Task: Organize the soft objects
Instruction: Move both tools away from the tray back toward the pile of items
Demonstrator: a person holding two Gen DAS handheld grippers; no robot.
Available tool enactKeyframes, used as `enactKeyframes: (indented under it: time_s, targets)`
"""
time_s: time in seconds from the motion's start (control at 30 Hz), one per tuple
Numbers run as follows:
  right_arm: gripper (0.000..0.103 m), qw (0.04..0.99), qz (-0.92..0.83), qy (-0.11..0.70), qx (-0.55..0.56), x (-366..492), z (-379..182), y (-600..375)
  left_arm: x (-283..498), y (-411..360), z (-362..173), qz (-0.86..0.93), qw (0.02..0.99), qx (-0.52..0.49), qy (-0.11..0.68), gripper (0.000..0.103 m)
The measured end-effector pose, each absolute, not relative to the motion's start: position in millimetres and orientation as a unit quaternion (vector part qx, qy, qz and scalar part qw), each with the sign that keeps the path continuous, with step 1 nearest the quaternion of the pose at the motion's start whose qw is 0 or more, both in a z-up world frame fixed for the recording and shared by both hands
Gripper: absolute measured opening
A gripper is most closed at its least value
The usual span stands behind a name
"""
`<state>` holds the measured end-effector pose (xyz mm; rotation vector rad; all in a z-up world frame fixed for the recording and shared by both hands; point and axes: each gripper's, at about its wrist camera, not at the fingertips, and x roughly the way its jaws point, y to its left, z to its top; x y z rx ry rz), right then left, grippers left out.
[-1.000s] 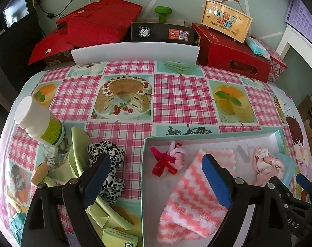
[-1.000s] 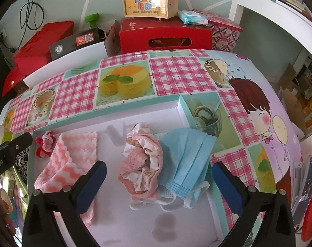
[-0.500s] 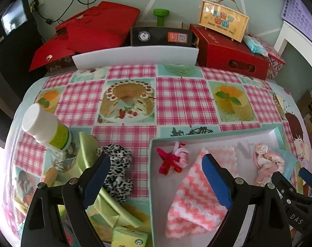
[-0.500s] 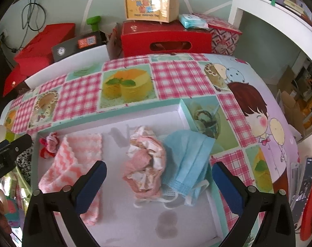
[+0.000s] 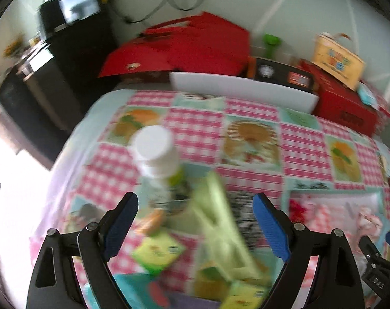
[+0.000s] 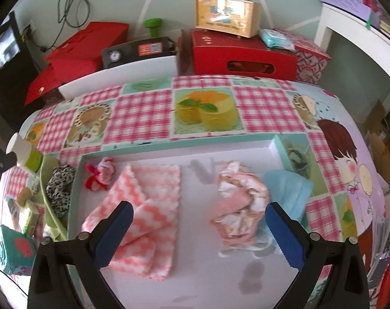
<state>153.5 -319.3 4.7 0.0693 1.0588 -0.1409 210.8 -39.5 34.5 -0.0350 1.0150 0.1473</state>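
Observation:
A white tray (image 6: 153, 152) with a teal rim holds a pink-and-white zigzag cloth (image 6: 143, 219), a small red-and-pink fabric toy (image 6: 99, 176), a crumpled pink cloth (image 6: 240, 203) and a blue face mask (image 6: 288, 190). My right gripper (image 6: 198, 234) hovers open above the tray, nothing between its fingers. Left of the tray lies a black-and-white spotted fabric piece (image 6: 61, 185) (image 5: 242, 212). My left gripper (image 5: 196, 228) is open over the clutter left of the tray, in a blurred view; a light green sheet (image 5: 220, 226) lies beneath it.
A white bottle with a green label (image 5: 156, 154) stands among green packets (image 5: 157, 253) and a teal item (image 6: 14, 249) at the table's left. Red boxes (image 6: 243, 56), a black box (image 6: 138, 51) and a white board (image 5: 243, 92) line the far edge. The table's right edge drops off.
My left gripper has swung left, away from the tray and over the bottle and green clutter; its view is now blurred. My right gripper has shifted slightly left over the tray.

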Motion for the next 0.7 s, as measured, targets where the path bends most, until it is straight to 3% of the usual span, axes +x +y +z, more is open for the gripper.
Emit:
enactKeyframes:
  time_s: [0.3, 0.7]
  targets:
    - [0.103, 0.859, -0.027, 0.511, 0.009, 157, -1, -278, 196, 27, 34, 0.131, 0.863, -0.059, 0.484, 0.091]
    - [0.103, 0.853, 0.026, 0.521, -0.025, 158, -16, -221, 186, 53, 26, 0.15, 0.853, -0.069, 0.495, 0.091]
